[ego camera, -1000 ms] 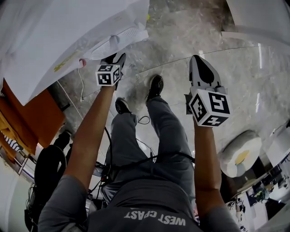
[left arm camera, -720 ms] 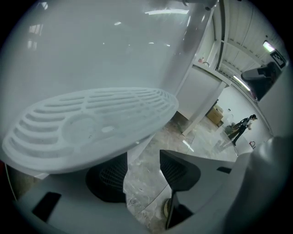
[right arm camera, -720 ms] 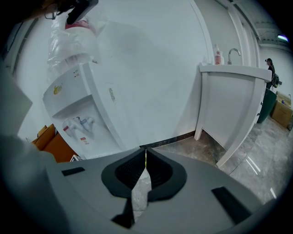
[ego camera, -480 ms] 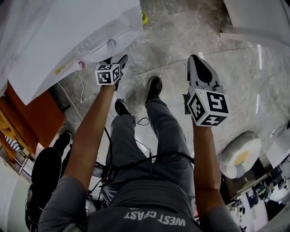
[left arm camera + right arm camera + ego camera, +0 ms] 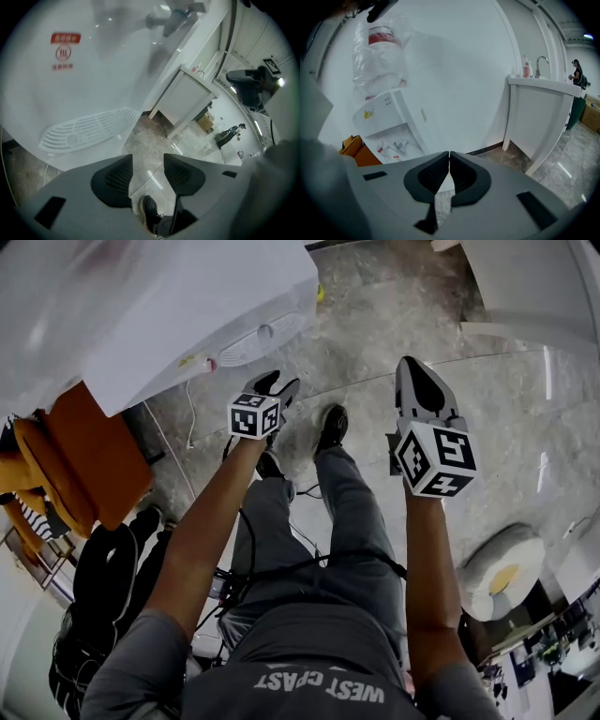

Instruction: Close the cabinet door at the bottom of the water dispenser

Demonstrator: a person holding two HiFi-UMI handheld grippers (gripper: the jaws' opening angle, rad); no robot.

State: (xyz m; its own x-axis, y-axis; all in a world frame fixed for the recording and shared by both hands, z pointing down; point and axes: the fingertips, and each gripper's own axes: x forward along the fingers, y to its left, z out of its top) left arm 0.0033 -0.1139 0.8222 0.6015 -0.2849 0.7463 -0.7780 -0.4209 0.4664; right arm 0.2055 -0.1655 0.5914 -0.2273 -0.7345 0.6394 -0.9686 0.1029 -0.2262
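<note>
**Head view.** The white water dispenser (image 5: pixel 159 324) fills the 10–11 o'clock corner, and I see its drip grille (image 5: pixel 265 334) from above. The cabinet door is at the foot of the unit, below the grille ledge. The ledge covers it from this angle, so I can't tell whether it is shut. The left gripper (image 5: pixel 278 383) is near 12 o'clock, close to the ledge's edge but not touching it. The right gripper (image 5: pixel 410 362) is at 1 o'clock over the marble floor (image 5: pixel 375 306). One shoe (image 5: pixel 330 426) stands on the floor between the two grippers. An orange object (image 5: pixel 89 460) is at 9 o'clock.

**Left gripper view.** The left gripper's (image 5: pixel 147 159) jaws stand apart and are closing, with nothing between them. Only the floor and a shoe (image 5: pixel 149 208) show through the gap. The dispenser front runs from 9 to 12 o'clock, with a red label (image 5: pixel 65 50) at 11 and the grille (image 5: pixel 86 131) at 9. I can't pick out the door here either. A white counter (image 5: pixel 185 101) is at 1 o'clock.

**Right gripper view.** The right gripper's (image 5: pixel 449 154) jaw tips meet and hold nothing. The dispenser (image 5: pixel 415 122) is at 9 o'clock, with its taps (image 5: pixel 396 146) showing. A plastic-wrapped bottle (image 5: pixel 379 61) sits on top at 10–11. The lower half, where the door is, is hidden behind the gripper's own body. The counter (image 5: pixel 539 108) at 3 o'clock carries a faucet (image 5: pixel 541 62).
</note>
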